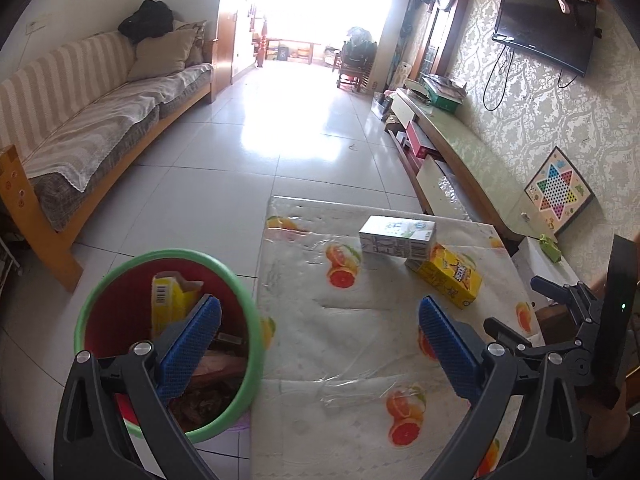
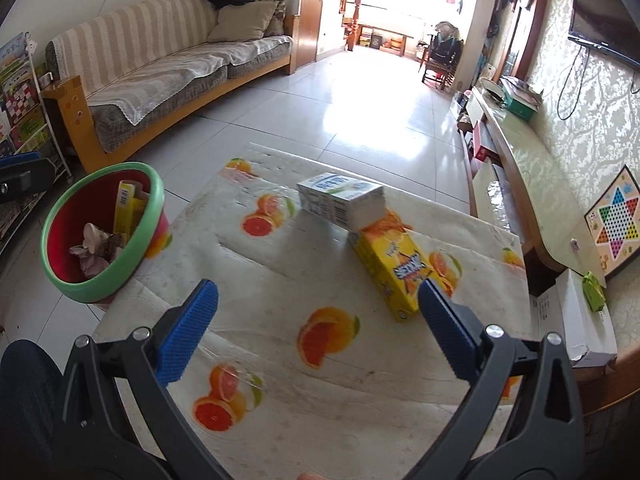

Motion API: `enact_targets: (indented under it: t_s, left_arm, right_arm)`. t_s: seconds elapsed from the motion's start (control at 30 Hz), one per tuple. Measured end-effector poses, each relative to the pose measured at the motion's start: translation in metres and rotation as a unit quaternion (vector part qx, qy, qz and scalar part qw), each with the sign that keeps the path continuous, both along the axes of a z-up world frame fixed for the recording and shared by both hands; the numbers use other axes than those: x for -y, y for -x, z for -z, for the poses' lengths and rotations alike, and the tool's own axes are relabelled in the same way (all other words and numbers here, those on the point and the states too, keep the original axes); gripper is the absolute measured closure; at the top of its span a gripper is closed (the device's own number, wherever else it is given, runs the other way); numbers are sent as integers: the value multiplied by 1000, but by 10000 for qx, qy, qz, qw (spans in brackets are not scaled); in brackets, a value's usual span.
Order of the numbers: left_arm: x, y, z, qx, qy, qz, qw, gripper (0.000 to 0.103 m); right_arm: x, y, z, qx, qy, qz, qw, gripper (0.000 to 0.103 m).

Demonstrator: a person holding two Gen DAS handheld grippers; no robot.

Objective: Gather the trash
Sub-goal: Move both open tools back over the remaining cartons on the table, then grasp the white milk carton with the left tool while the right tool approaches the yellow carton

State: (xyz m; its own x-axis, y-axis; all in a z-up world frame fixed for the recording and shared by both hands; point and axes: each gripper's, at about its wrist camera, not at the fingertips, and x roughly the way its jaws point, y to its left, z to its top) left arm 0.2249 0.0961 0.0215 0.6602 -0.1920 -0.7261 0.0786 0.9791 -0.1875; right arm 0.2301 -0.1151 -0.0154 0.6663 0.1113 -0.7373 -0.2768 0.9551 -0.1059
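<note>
A white carton [image 1: 397,237] [image 2: 340,199] lies across a yellow juice carton [image 1: 450,275] [image 2: 394,270] on the fruit-print table [image 1: 360,344] [image 2: 280,360]. A red bin with a green rim [image 1: 170,340] [image 2: 102,236] stands left of the table, holding a yellow carton [image 1: 170,298] [image 2: 127,206] and crumpled scraps. My left gripper [image 1: 318,320] is open and empty, its left finger over the bin, its right finger over the table. My right gripper [image 2: 318,304] is open and empty above the table, its right fingertip near the yellow juice carton.
A long sofa [image 1: 92,120] [image 2: 168,68] runs along the left wall. A low TV bench [image 1: 460,152] [image 2: 520,160] and a star-pattern game board [image 1: 559,190] [image 2: 614,224] line the right wall. A white box [image 2: 576,320] sits right of the table. Tiled floor [image 1: 280,120] stretches beyond.
</note>
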Motion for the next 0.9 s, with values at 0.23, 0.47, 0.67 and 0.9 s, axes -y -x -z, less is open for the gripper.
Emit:
enact_targets:
  t_s: [0.23,0.47,0.67,0.9]
  left_arm:
    - [83,-59,11,-332,344,307,9984,8]
    - [143,-127,47,-879,716,-214,9933,8]
    - [149,-174,81,-1366,910,-1080,9805,8]
    - [134,-203,126,-2053,1372,-1985,9485,8]
  right_arm:
    - [77,0,10,-6,-70,510,9987,5]
    - [132,-3,26,-86,-147,822,9965,5]
    - [160,-3,38,-143,-236,931,9953,5]
    - [175,-3,54,-218,-332,982,9944,5]
